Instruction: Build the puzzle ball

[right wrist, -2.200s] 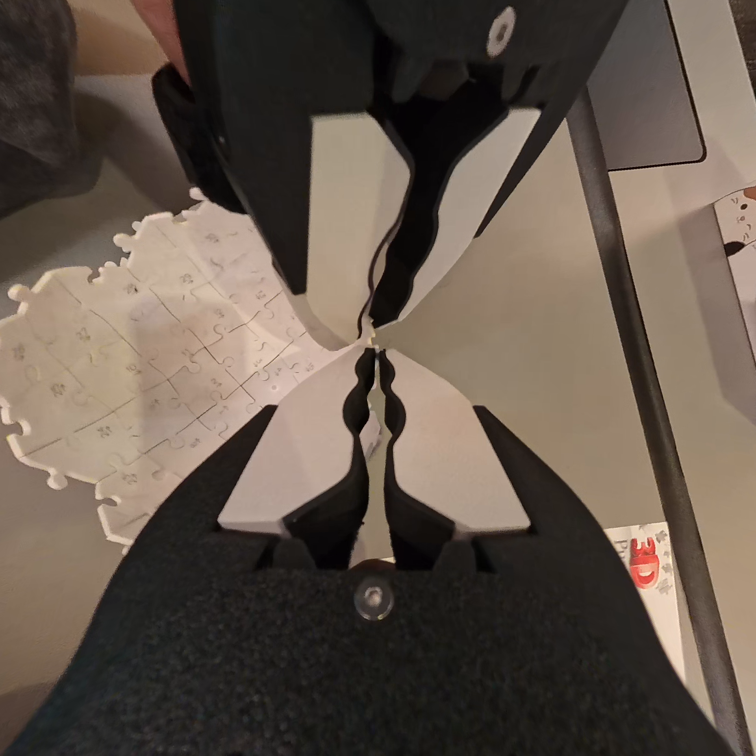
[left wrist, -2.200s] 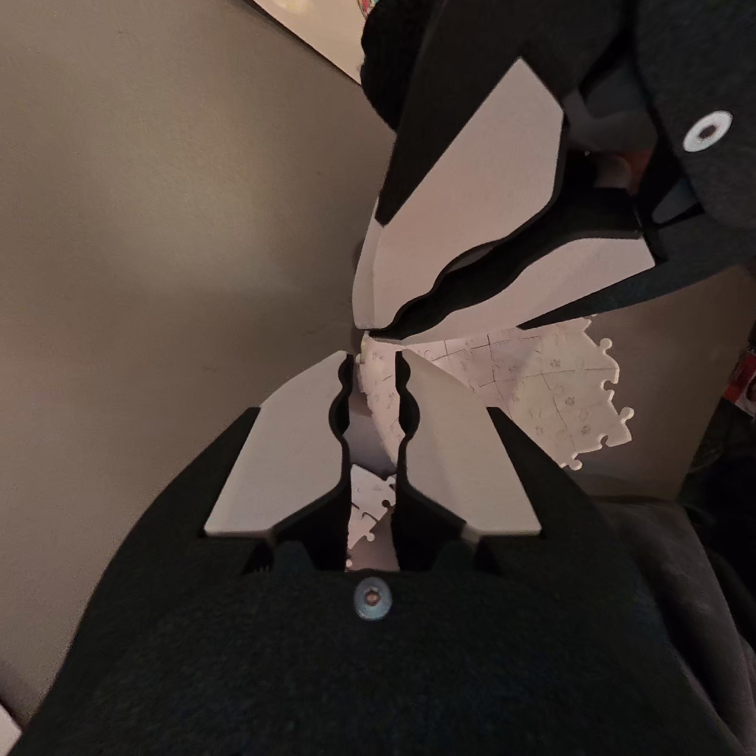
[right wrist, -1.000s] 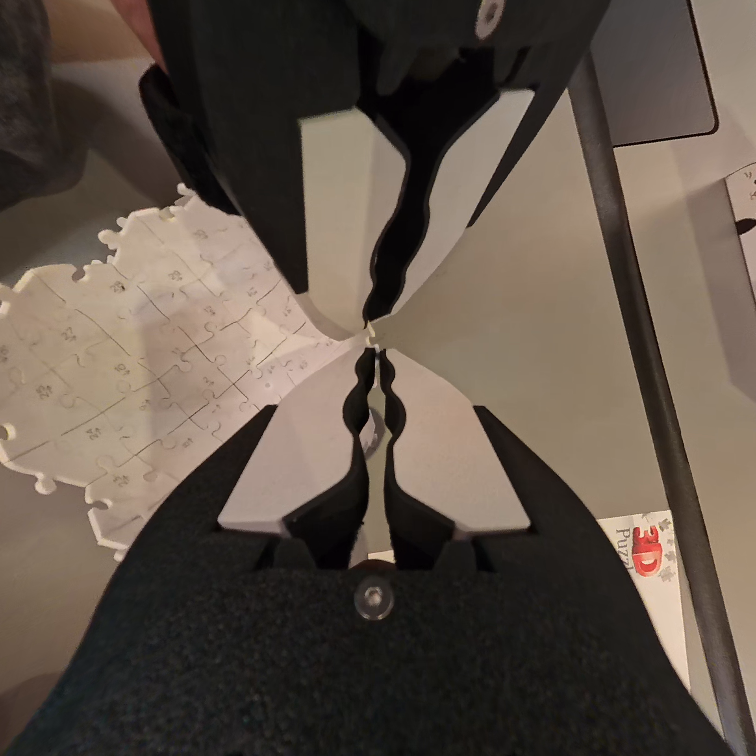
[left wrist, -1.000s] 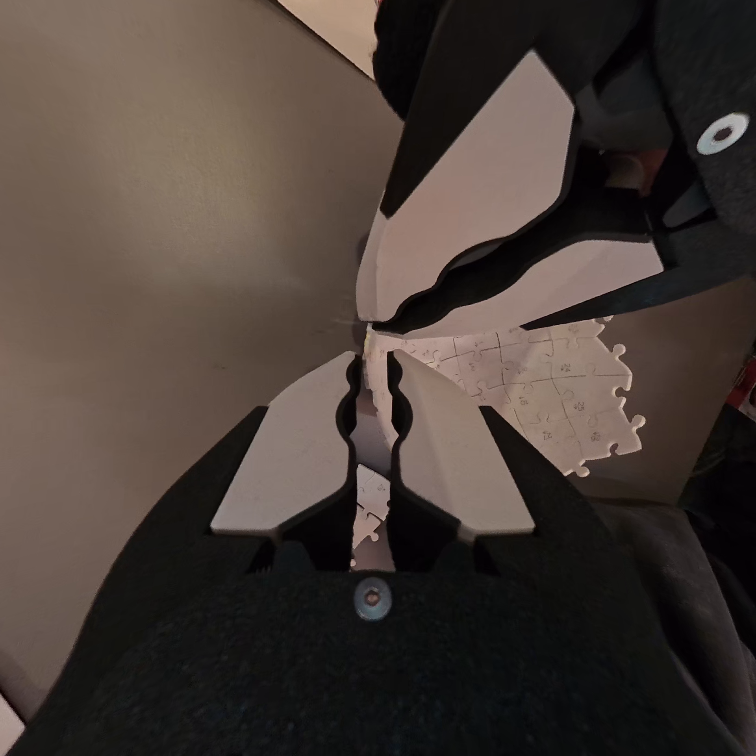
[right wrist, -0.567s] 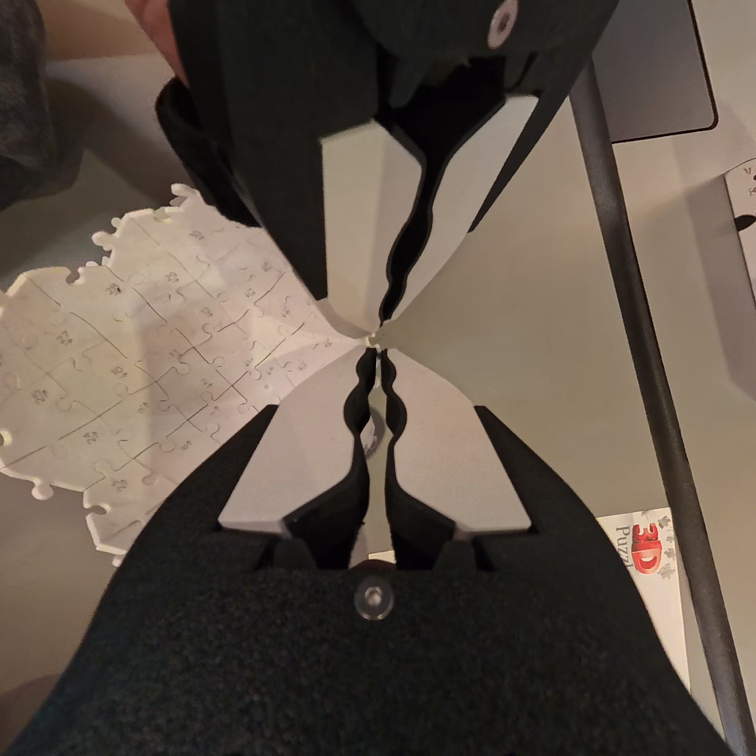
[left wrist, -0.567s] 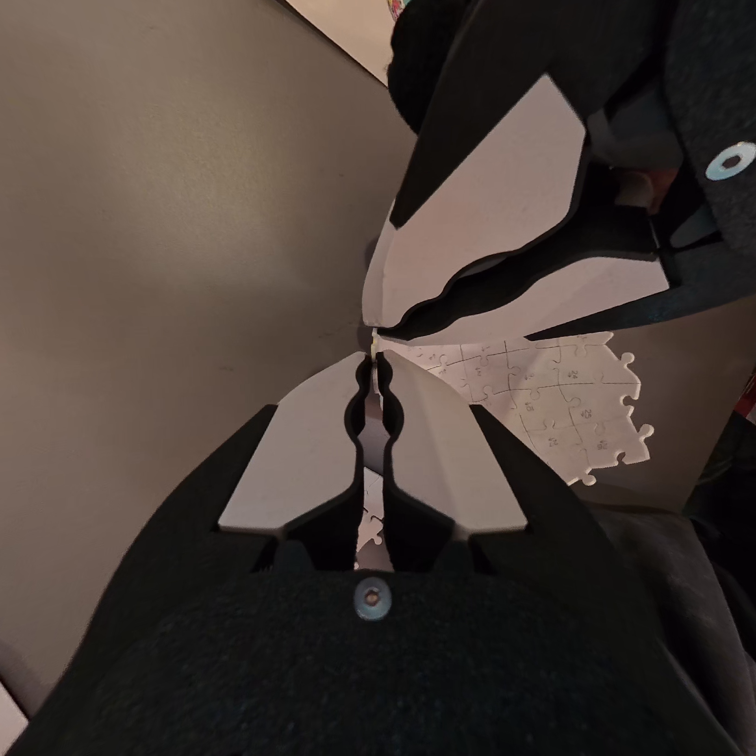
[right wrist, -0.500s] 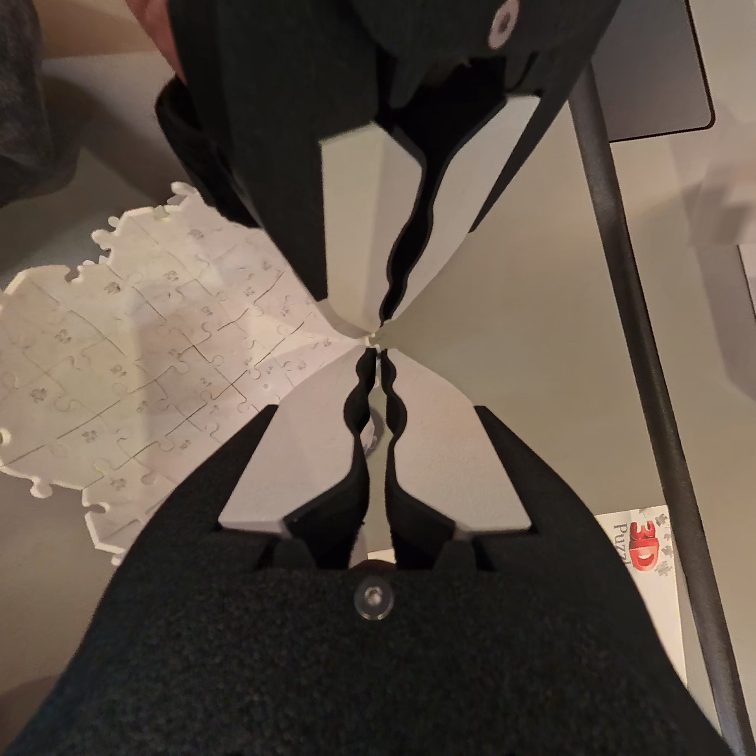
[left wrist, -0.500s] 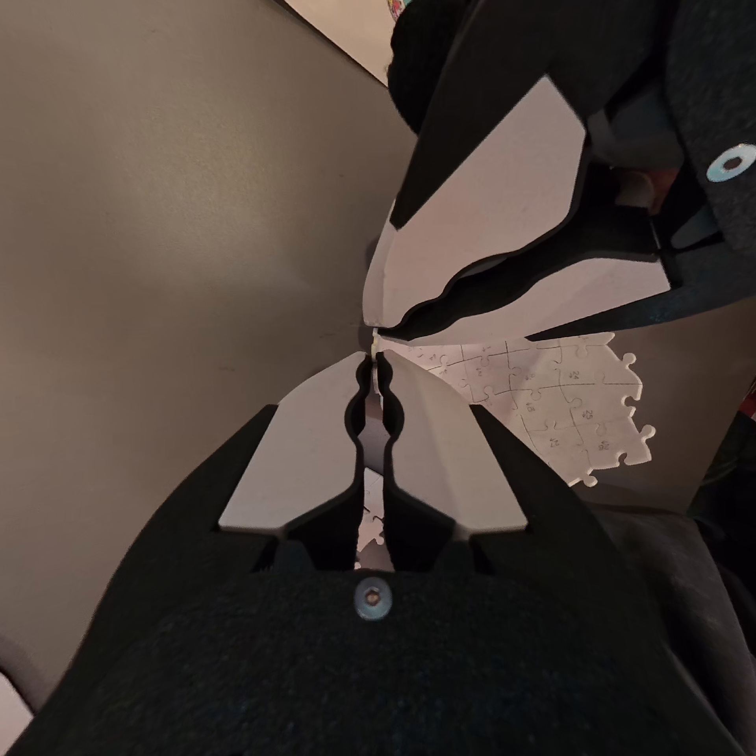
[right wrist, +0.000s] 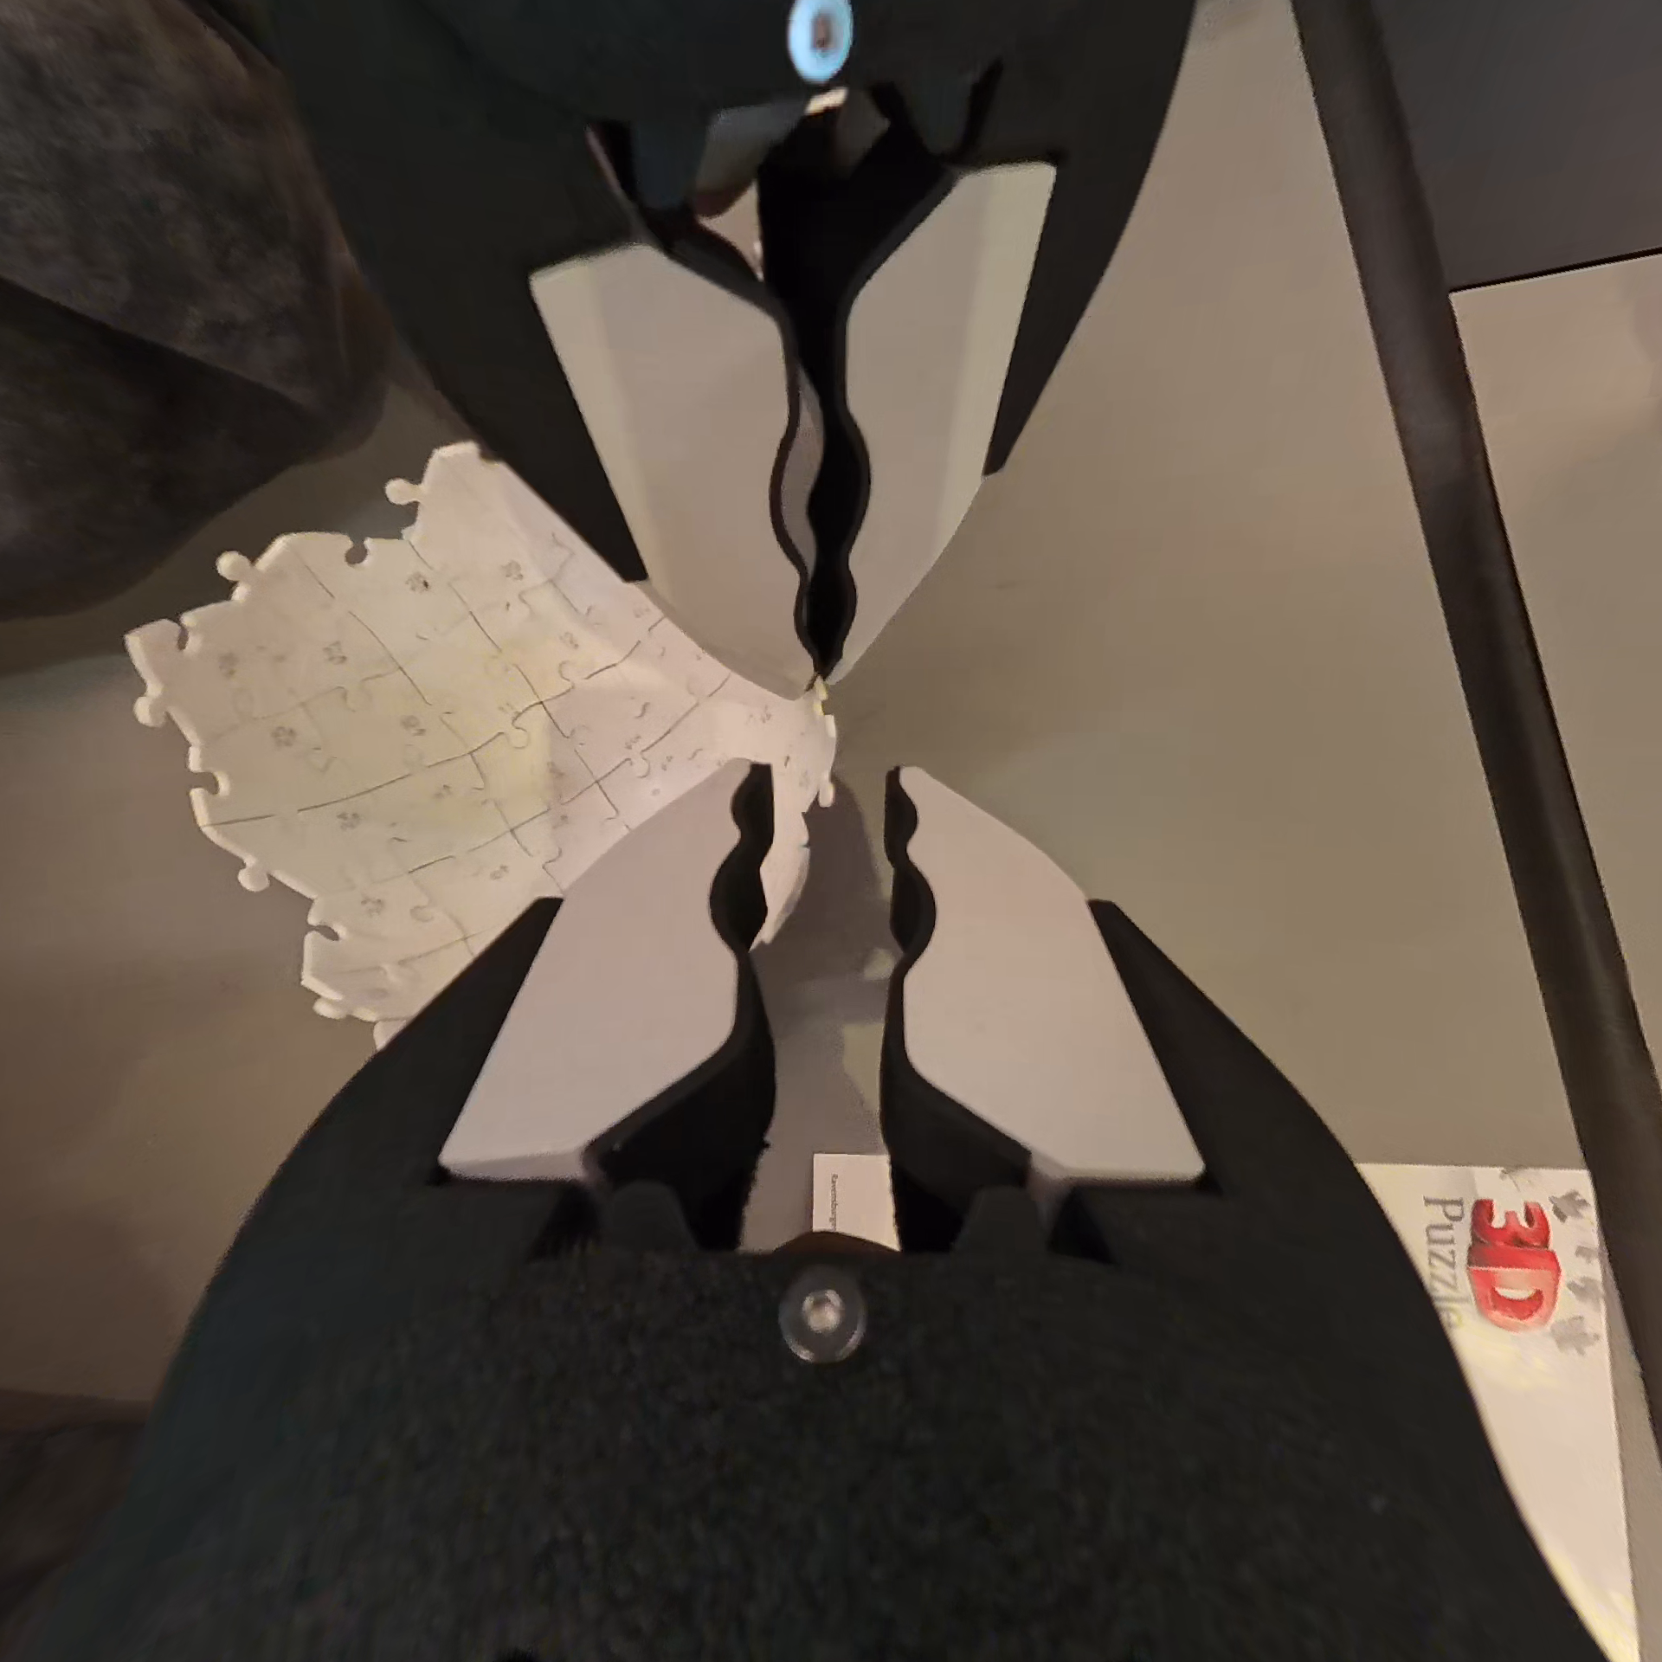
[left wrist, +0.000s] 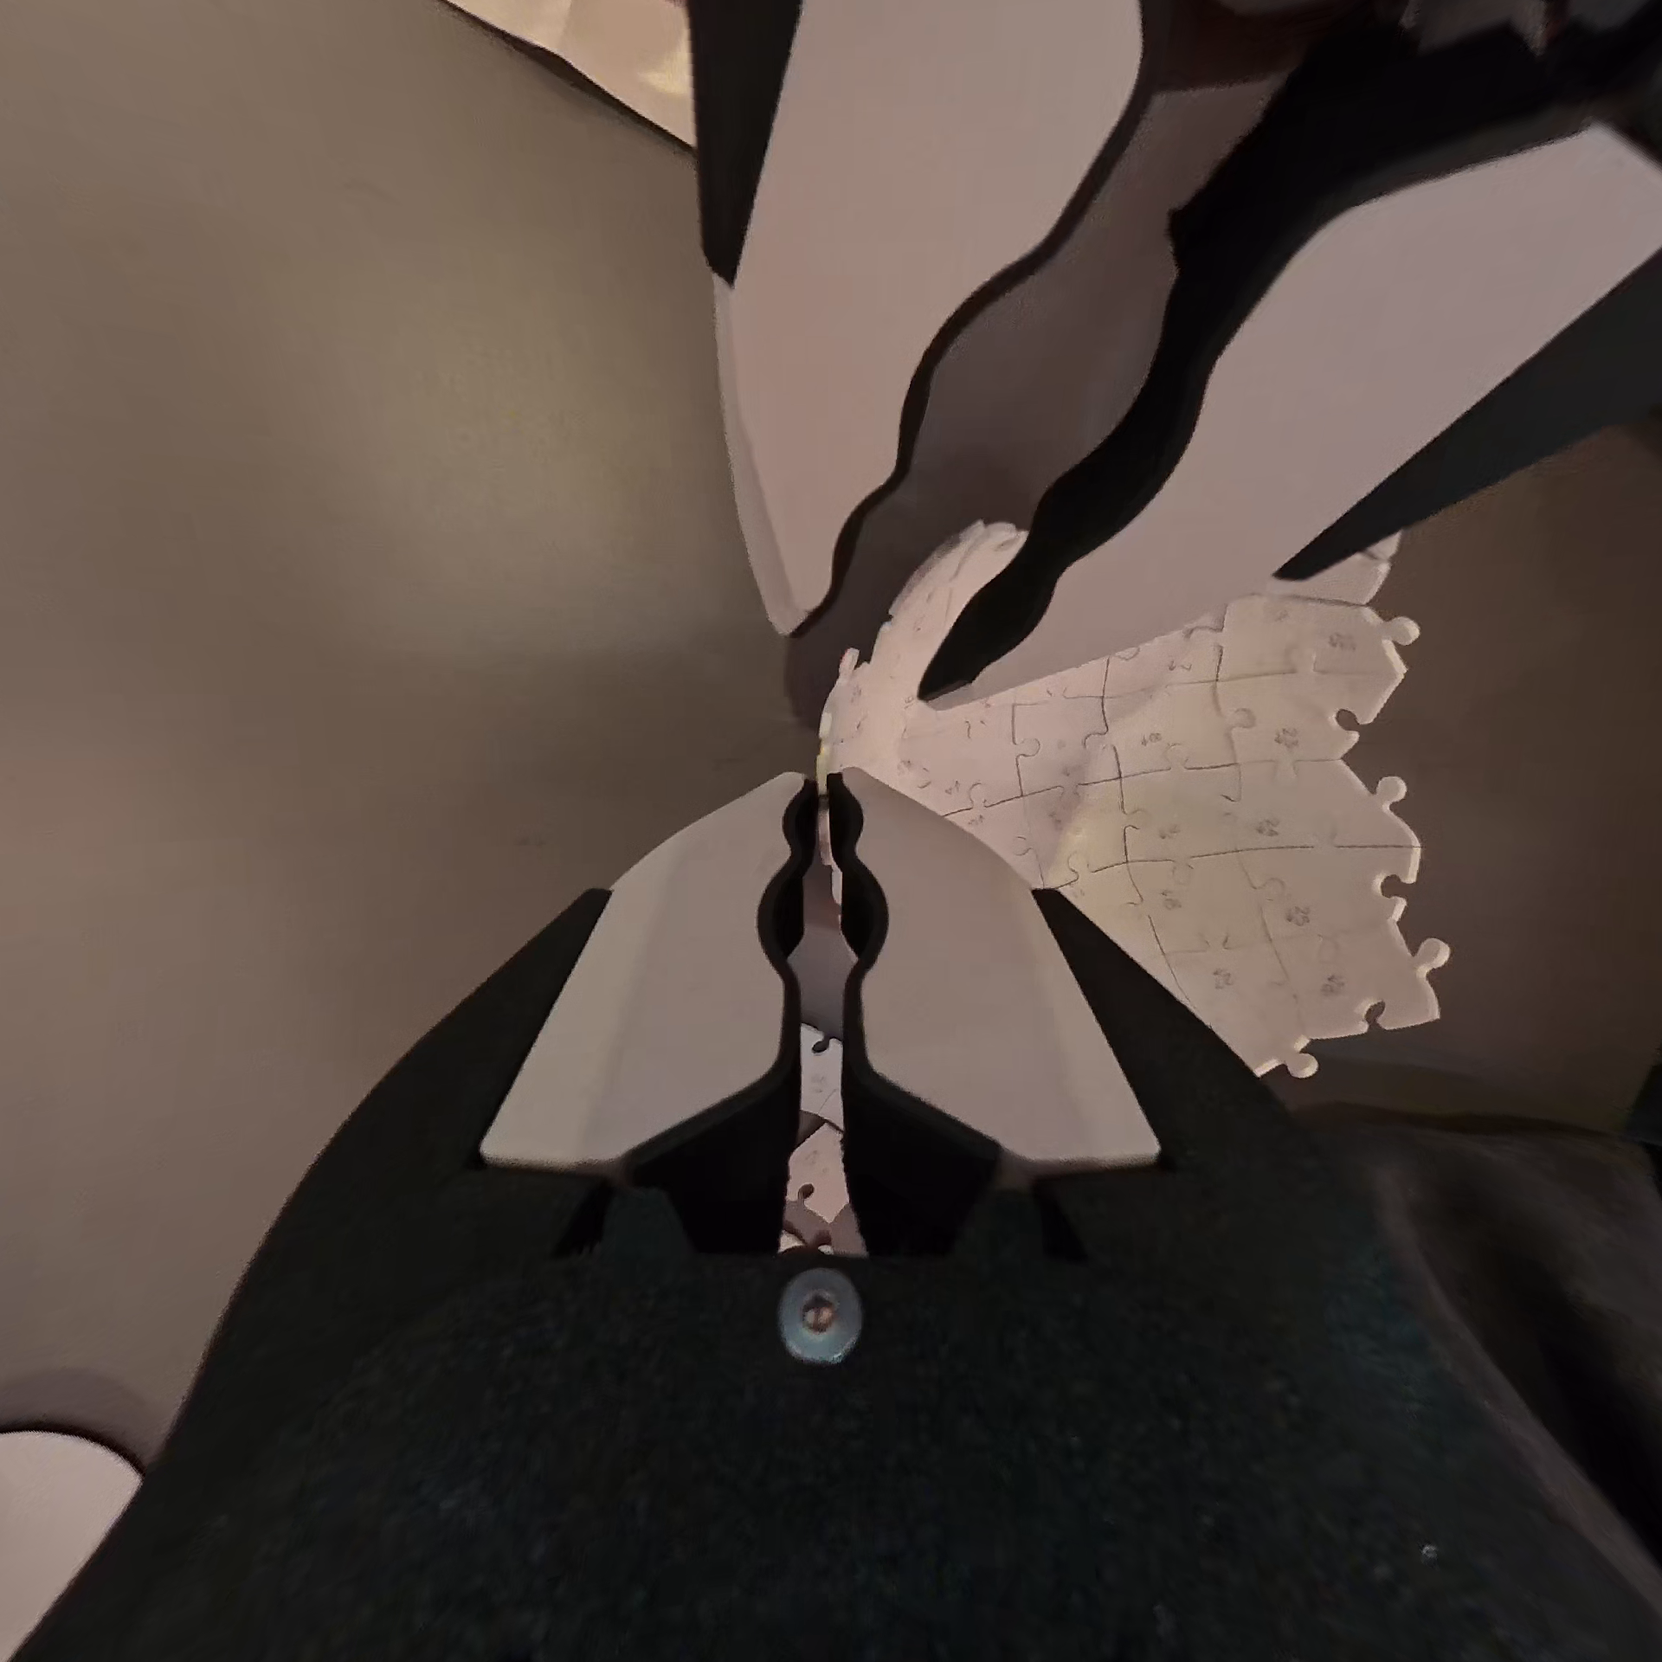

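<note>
The left gripper (left wrist: 820, 781) is clamped narrow on the corner of the shell (left wrist: 1196, 809), a curved sheet of joined white pieces fanning toward 3 o'clock in the left wrist view. The right gripper (right wrist: 827, 781) stands wide, clasping nothing, its left finger (right wrist: 629, 971) beside the shell edge. The shell hangs above the table (right wrist: 1169, 719); a leaflet (right wrist: 1511, 1331) lies at 4 o'clock. For the next piece, support the shell near the joint and press tabs squarely, avoiding flex.
</note>
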The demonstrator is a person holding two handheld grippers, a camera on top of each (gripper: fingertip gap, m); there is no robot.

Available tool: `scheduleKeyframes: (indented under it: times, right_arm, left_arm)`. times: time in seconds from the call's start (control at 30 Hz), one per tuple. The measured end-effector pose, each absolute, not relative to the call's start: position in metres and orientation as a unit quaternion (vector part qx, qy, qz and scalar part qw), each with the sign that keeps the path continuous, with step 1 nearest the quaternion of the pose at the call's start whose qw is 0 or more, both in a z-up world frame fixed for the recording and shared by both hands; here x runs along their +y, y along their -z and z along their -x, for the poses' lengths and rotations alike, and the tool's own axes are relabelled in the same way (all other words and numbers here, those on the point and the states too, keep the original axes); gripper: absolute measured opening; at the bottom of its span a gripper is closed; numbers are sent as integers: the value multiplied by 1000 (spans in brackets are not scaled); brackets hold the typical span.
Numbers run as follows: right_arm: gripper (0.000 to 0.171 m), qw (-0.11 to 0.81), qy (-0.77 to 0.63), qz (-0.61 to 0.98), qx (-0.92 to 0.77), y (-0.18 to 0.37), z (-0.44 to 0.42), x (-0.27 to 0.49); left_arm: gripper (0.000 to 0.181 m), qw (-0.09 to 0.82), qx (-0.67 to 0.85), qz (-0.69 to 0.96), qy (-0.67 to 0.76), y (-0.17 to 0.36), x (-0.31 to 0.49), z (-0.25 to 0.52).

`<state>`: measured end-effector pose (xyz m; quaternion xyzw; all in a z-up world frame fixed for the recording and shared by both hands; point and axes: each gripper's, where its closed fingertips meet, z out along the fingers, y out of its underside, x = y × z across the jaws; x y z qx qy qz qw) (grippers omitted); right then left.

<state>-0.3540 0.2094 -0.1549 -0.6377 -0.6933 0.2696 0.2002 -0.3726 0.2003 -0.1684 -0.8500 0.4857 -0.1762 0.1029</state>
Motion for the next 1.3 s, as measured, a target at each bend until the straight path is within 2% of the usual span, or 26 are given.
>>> scheduleKeyframes:
  times: [0.17, 0.3, 0.43, 0.63, 0.83, 0.97, 1.3]
  right_arm:
    - [18, 180, -261, 638, -702, 152, 354, 211]
    - [13, 216, -248, 635, -699, 142, 352, 215]
    - [16, 181, -230, 657, -695, 164, 344, 213]
    - [7, 175, -230, 664, -690, 163, 345, 206]
    - [18, 199, -220, 654, -696, 161, 349, 211]
    - [16, 240, -234, 625, -705, 154, 355, 215]
    - [8, 231, -283, 608, -705, 160, 364, 217]
  left_arm:
    - [2, 109, 480, 851, 181, 166, 202, 377]
    - [2, 116, 479, 850, 186, 164, 202, 377]
    - [2, 119, 483, 847, 185, 164, 202, 377]
    - [2, 129, 489, 844, 175, 163, 203, 376]
    - [2, 145, 497, 840, 164, 159, 206, 378]
    - [2, 151, 506, 835, 158, 159, 206, 377]
    - [2, 153, 507, 833, 159, 159, 205, 377]
